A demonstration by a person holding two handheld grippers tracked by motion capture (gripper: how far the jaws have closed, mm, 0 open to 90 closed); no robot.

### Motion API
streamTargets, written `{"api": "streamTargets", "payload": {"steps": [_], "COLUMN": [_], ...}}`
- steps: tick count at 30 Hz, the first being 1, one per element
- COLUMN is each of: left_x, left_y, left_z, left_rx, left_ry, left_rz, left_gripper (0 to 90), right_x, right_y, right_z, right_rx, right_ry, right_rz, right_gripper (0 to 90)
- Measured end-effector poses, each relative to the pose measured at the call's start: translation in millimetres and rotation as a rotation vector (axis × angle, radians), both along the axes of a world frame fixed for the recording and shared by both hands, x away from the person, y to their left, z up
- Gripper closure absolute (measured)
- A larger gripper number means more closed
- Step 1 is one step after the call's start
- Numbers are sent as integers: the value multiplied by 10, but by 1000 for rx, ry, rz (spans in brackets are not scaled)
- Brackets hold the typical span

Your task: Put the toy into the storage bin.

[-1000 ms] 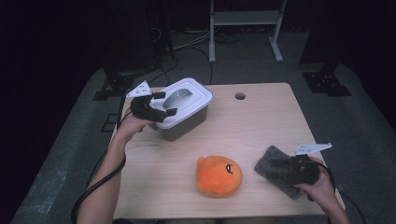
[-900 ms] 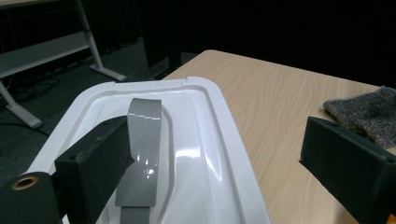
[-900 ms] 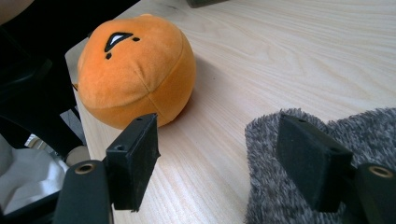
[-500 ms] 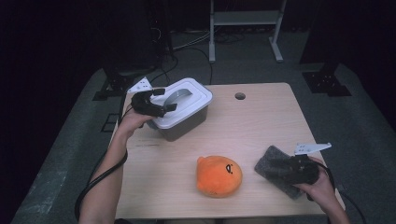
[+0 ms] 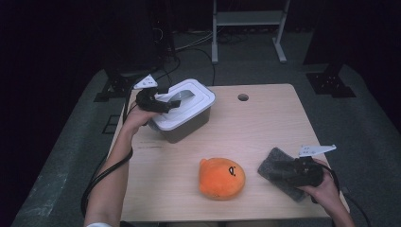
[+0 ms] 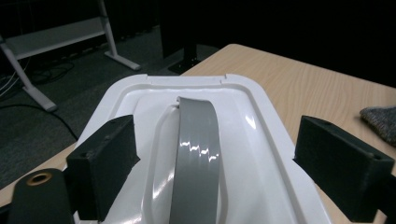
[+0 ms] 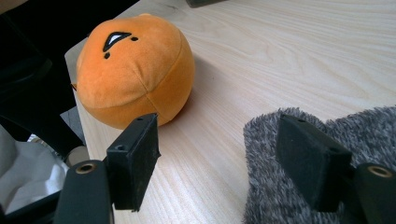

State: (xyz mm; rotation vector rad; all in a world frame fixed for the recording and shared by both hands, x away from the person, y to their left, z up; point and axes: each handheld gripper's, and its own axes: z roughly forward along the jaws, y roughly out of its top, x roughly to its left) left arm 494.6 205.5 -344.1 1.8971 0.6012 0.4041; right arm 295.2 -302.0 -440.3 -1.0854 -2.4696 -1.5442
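Wooden table [image 5: 265, 127], lidded box [image 5: 184, 111], orange plush [image 5: 221, 178], grey cloth [image 5: 276, 165]

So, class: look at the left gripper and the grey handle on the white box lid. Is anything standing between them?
Nothing visible does. The left gripper sits over the white lid with its jaws wide, one on each side of the grey handle, which runs up the gap between them. The pads are not pressing on it yet.
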Motion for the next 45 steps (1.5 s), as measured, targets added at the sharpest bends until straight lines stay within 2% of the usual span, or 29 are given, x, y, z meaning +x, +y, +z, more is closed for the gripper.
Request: {"api": "streamTargets", "payload": {"steps": [7,13,20,23,25,30,33,37,42,45], "left_x": [36,81,122,136,139,171,172,170,170,164], "left_y": [-30,-32,-57,-76,-87,-99,-100,-121,-128,-139], "left_z": [24,41,34,30,29,18,16,1,-12,0], "left_rx": [42,58,79,101,109,136,141,179,185,196], "left_ry": [11,7,29,36,36,57,54,53,51,49], "left_rz": [6,18,19,17,14,27,12,8,-1,0], "left_gripper": [158,244,304,336,387,440,517,592,659,664], "right_x": [3,7,14,15,15,13,9,9,7,7], "right_y": [17,21,22,27,27,26,25,23,24,24], "right_z": [5,6,12,13,14,13,15,18,19,20], "right_rx": [-1,1,4,4,5,7,9,12,12,13], "right_ry": [-2,-4,-3,-5,-6,-9,-9,-6,-9,-10], "right_rz": [6,9,12,15,16,16,15,14,16,17], "right_gripper": [292,292,292,292,292,292,292,292,292,292]}}
